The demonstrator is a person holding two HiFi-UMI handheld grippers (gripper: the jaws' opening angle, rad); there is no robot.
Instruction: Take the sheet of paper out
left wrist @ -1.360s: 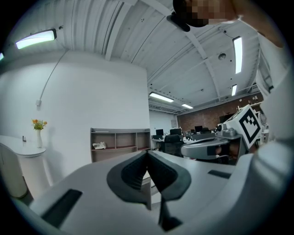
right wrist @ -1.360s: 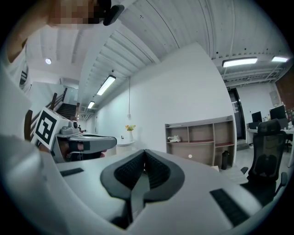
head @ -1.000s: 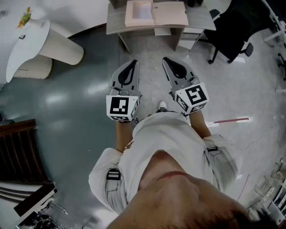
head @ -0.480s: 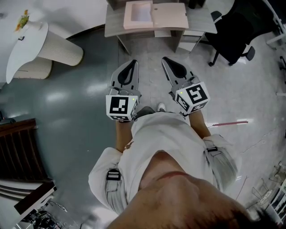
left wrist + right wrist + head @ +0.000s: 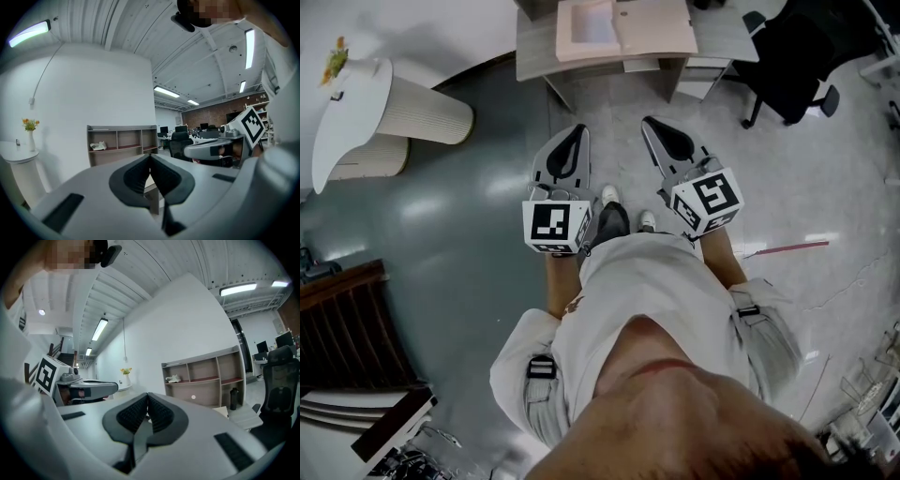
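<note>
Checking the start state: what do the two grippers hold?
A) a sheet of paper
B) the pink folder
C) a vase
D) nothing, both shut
D: the left gripper and right gripper each show fingers pressed together with nothing between; the pink folder lies on the desk.

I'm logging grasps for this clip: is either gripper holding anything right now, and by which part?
Nothing is held. The left gripper and the right gripper each have their jaws closed together with nothing between them.
</note>
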